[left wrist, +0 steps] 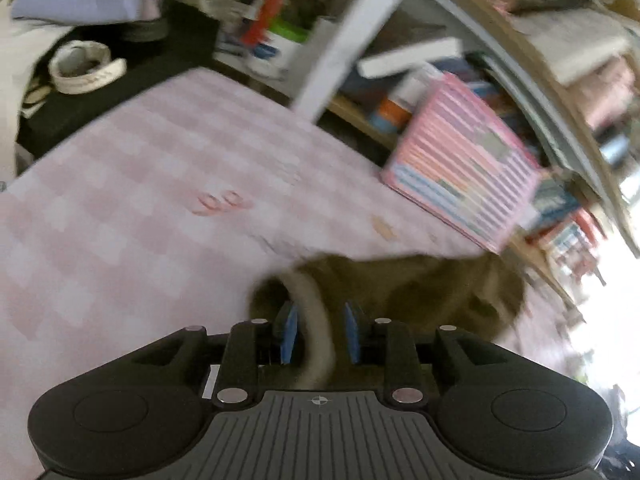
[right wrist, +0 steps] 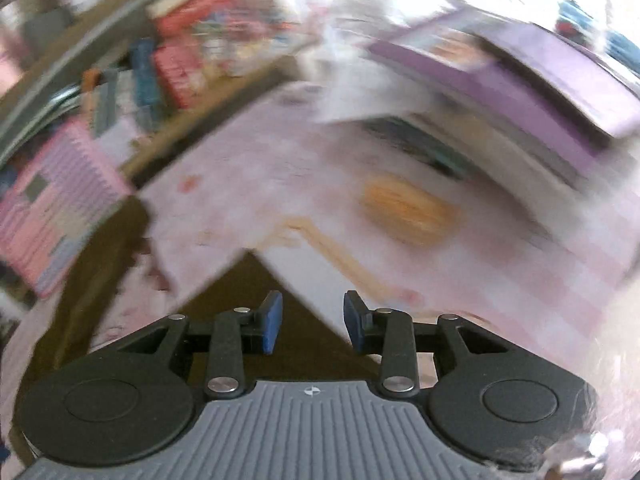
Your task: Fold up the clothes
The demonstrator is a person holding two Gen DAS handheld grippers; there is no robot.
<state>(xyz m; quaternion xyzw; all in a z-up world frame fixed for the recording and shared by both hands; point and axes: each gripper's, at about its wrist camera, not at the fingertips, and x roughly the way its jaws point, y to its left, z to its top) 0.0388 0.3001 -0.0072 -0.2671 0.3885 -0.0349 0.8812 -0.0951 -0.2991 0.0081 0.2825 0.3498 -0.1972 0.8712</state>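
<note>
The pink checked cloth (left wrist: 132, 200) covers the table and is the landmark for everything here. Beyond its far edge stands a shelf of books (left wrist: 500, 92), with a pink striped box (left wrist: 460, 172) leaning at the cloth's far right corner. Off the cloth's far left edge, on a dark surface, sits a white roll of tape (left wrist: 82, 66). In the right wrist view a purple-topped stack of books (right wrist: 532, 92) lies on the far right part of the cloth, and an orange blur (right wrist: 408, 208), too smeared to name, rests on the cloth just in front of that stack.

The garment to be folded is an olive-brown piece of clothing (left wrist: 408, 292), lying bunched on the near side of the cloth. Its pale ribbed band runs up between the fingers of the left gripper (left wrist: 320, 334), whose blue pads stand apart on either side of it; the band does not look squeezed, so I judge the jaws spread around it, probably about to close or just letting go. Both views are blurred by motion.

The right gripper (right wrist: 312, 326) is also spread, its pads well apart with nothing pinched. A corner of the same brown fabric (right wrist: 248, 296) lies beneath and between them, likely so each hand can take one edge and lift the garment flat.
</note>
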